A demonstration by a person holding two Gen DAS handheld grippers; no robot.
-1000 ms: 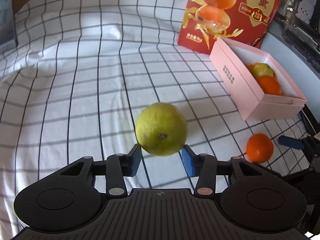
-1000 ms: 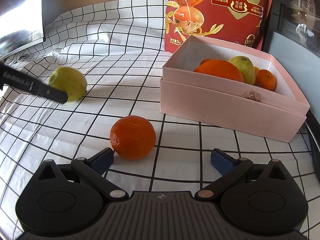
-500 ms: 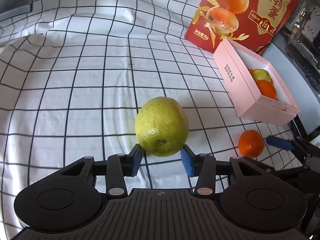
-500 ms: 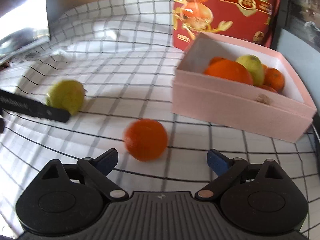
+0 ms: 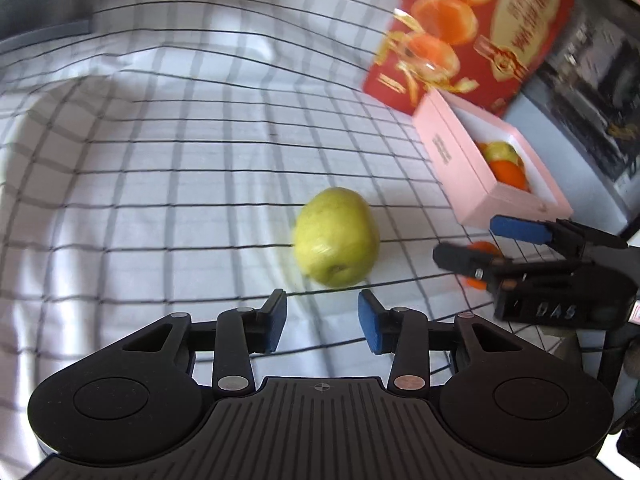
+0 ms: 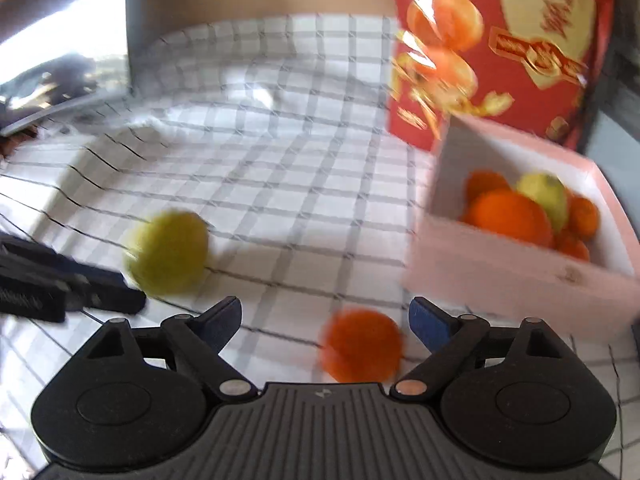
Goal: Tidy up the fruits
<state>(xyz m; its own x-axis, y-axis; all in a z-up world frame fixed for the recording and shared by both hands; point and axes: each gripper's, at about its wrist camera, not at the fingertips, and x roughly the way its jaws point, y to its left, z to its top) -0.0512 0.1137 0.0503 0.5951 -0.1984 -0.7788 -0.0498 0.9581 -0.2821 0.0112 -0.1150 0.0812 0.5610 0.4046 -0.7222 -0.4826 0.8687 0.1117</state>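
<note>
A yellow-green fruit (image 5: 336, 236) lies on the checked cloth (image 5: 160, 200) just ahead of my left gripper (image 5: 322, 324). Its jaws are closing with nothing between them. The right wrist view, blurred by motion, shows the same fruit (image 6: 168, 256) with a left gripper finger (image 6: 100, 292) beside it. A small orange (image 6: 362, 344) sits between the fingers of my right gripper (image 6: 326, 322), nearer the right pad; the jaws are closing and the pads do not press on it. In the left wrist view the right gripper (image 5: 466, 238) straddles that orange (image 5: 482, 248).
An open pink box (image 5: 460, 152) holding oranges and a green fruit stands to the right, its wall (image 6: 500, 276) close beyond the orange. A red printed bag (image 5: 480, 32) stands behind it. Dark equipment (image 5: 592, 120) lines the right edge.
The green fruit sat between the left pads; now the left gripper has drawn back and the fruit lies ahead of them. The right gripper moved over the orange, and both jaws have narrowed.
</note>
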